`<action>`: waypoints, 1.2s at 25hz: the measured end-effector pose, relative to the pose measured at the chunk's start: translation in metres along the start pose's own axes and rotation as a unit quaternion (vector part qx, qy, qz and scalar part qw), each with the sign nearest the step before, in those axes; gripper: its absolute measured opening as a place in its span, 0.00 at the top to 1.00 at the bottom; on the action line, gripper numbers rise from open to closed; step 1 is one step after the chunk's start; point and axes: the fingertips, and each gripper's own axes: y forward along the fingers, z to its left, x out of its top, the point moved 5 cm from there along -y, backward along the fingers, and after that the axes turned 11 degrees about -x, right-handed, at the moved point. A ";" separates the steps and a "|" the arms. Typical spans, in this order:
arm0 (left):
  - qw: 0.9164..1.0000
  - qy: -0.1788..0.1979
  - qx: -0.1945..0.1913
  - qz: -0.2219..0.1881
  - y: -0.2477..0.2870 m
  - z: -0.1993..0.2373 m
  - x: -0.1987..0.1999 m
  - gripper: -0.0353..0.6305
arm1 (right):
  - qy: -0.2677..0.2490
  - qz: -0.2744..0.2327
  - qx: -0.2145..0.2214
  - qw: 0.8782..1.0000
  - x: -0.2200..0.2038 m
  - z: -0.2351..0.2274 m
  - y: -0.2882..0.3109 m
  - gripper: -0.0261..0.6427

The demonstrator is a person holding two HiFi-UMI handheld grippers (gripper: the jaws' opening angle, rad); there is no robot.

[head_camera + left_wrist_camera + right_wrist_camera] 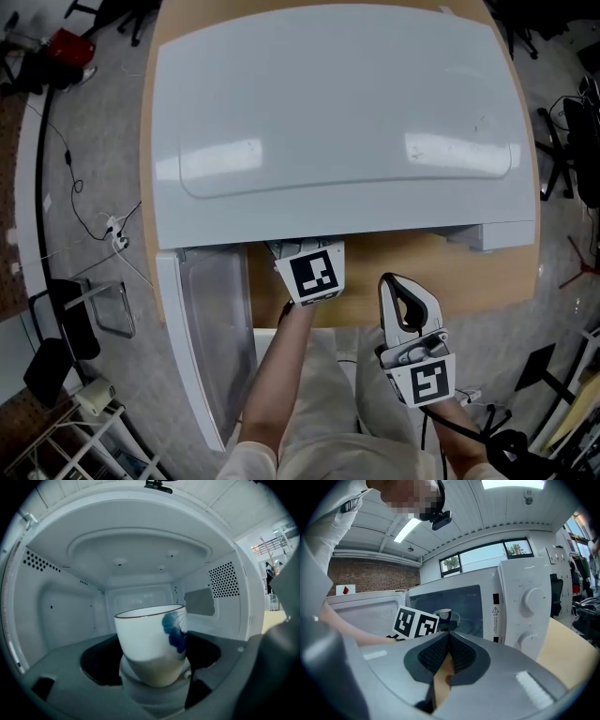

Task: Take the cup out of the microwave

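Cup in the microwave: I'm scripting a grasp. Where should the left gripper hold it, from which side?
Probably the wall of the cup just below its rim, entering level via the open microwave; it tapers downward, so lower could slip.

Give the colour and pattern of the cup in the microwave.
White cup, thin dark rim, blue blotch on one side. Left gripper view shows it best.

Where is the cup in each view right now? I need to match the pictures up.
Head view: not in it; the microwave's white top hides it.
Left gripper view: cup at centre, between the jaws, inside the cavity.
Right gripper view: cup small, left of centre, in the open microwave, just behind the marker cube.
Shared landmark: the microwave.
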 end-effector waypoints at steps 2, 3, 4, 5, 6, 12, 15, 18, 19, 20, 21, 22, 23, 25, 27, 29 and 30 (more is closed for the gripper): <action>1.000 0.000 -0.005 0.006 0.000 0.000 -0.001 0.36 | 0.002 0.002 -0.001 1.000 -0.002 0.000 0.000 0.95; 1.000 0.000 -0.008 0.005 -0.001 0.000 -0.001 0.36 | 0.002 0.004 -0.001 1.000 -0.003 0.001 0.001 0.95; 1.000 0.001 -0.010 0.002 -0.001 -0.001 0.000 0.36 | 0.002 0.005 0.000 1.000 -0.003 0.002 0.000 0.95; 1.000 0.000 -0.011 0.002 -0.002 -0.001 0.000 0.36 | 0.001 0.006 0.001 1.000 -0.003 0.002 0.000 0.95; 1.000 -0.003 -0.013 0.005 -0.003 -0.001 0.000 0.36 | -0.001 0.006 0.002 1.000 -0.003 0.003 0.001 0.95; 0.999 -0.024 -0.009 0.020 -0.012 0.003 -0.004 0.36 | -0.007 0.003 -0.002 1.000 0.000 0.002 0.003 0.95; 1.000 -0.023 -0.010 0.013 -0.015 0.004 0.001 0.36 | -0.010 -0.001 -0.005 1.000 0.005 0.001 0.004 0.95; 0.999 -0.022 -0.015 0.024 -0.019 0.002 0.003 0.36 | -0.019 0.001 -0.002 1.000 0.007 0.000 0.005 0.95; 0.999 -0.022 -0.015 0.023 -0.021 0.002 0.005 0.36 | -0.017 -0.002 -0.001 1.000 0.008 0.001 0.005 0.95; 0.999 -0.020 -0.016 0.022 -0.023 0.002 0.007 0.36 | -0.016 -0.005 0.000 1.000 0.010 0.001 0.006 0.95; 1.000 -0.017 -0.016 0.017 -0.025 0.001 0.009 0.36 | -0.014 -0.008 0.000 1.000 0.012 0.001 0.005 0.95; 1.000 -0.012 -0.016 0.007 -0.028 -0.001 0.013 0.36 | -0.014 -0.009 -0.001 1.000 0.013 0.001 0.005 0.95; 1.000 -0.006 -0.015 -0.007 -0.031 -0.002 0.017 0.36 | -0.014 -0.010 -0.001 1.000 0.014 0.002 0.004 0.95; 1.000 0.004 -0.017 -0.019 -0.038 -0.006 0.023 0.37 | -0.013 -0.011 0.000 1.000 0.016 0.003 0.001 0.95; 0.999 0.023 -0.025 -0.012 -0.047 -0.011 0.028 0.36 | -0.013 -0.016 0.002 1.000 0.019 0.004 0.000 0.95; 0.999 0.040 -0.033 -0.003 -0.058 -0.016 0.033 0.36 | -0.012 -0.024 0.004 1.000 0.024 0.006 -0.001 0.95; 0.998 0.045 -0.037 0.002 -0.063 -0.018 0.035 0.36 | -0.011 -0.025 0.006 1.000 0.025 0.007 -0.002 0.95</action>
